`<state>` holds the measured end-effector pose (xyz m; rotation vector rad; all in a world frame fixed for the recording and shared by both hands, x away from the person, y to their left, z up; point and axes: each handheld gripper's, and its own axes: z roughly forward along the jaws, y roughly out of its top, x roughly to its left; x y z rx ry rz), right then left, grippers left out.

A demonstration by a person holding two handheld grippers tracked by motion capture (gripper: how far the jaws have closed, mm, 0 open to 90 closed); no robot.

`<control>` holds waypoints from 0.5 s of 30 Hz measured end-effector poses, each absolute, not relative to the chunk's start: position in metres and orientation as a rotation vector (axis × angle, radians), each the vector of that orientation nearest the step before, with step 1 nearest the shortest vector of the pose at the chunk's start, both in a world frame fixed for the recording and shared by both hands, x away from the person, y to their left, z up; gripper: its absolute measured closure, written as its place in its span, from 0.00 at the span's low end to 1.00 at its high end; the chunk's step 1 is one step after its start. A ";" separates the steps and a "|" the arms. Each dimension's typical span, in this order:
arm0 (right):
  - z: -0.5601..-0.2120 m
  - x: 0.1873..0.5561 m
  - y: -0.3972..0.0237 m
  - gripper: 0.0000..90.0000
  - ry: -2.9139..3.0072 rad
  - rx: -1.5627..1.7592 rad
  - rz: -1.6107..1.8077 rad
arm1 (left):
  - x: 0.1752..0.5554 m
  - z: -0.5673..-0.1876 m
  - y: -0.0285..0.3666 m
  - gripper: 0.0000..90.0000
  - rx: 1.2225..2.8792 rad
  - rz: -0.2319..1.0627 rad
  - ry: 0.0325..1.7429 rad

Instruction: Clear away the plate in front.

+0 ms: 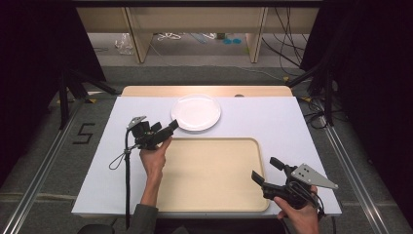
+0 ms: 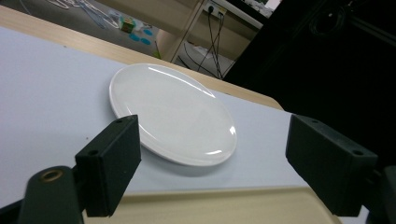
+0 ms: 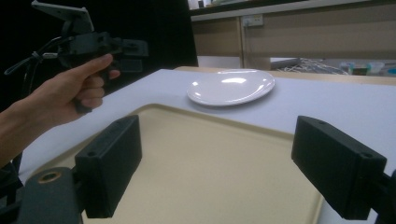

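Note:
A round white plate [image 1: 196, 112] lies bare on the white table cover, just beyond the far edge of a big beige tray [image 1: 209, 170] with nothing in it. My left gripper [image 1: 165, 127] hovers open at the tray's far left corner, its jaws pointing at the plate's near rim. In the left gripper view the plate [image 2: 173, 112] sits a short way ahead of the left gripper [image 2: 212, 135], and the tray [image 2: 224, 205] edge lies below. My right gripper [image 1: 265, 170] stands open over the tray's right edge. The right gripper [image 3: 219, 135] looks across the tray [image 3: 201, 154] toward the plate [image 3: 231, 87] and the left gripper [image 3: 126, 51].
The white cover [image 1: 272, 122] spreads over a wooden table whose back strip [image 1: 204, 90] shows behind the plate. Beyond stand wooden shelf legs [image 1: 139, 46] and loose cables [image 1: 287, 53] on the floor. Black stands [image 1: 65, 92] flank the table.

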<state>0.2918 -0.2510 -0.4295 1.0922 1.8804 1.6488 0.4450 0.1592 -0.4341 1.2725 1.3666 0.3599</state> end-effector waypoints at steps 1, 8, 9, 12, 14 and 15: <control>-0.429 0.292 -0.251 0.19 1.883 1.094 1.648 | 0.448 -0.434 0.158 0.20 1.280 0.360 1.367; -0.429 0.291 -0.251 0.19 1.886 1.098 1.653 | 0.475 -0.432 0.149 0.20 1.273 0.349 1.417; -0.429 0.291 -0.251 0.19 1.887 1.098 1.653 | 0.479 -0.433 0.148 0.21 1.269 0.341 1.430; -0.429 0.291 -0.252 0.19 1.886 1.097 1.655 | 0.488 -0.436 0.148 0.21 1.267 0.305 1.435; -0.429 0.291 -0.252 0.19 1.885 1.105 1.655 | 0.502 -0.443 0.150 0.21 1.263 0.282 1.457; -0.428 0.290 -0.252 0.19 1.889 1.108 1.645 | 0.502 -0.443 0.150 0.21 1.263 0.282 1.457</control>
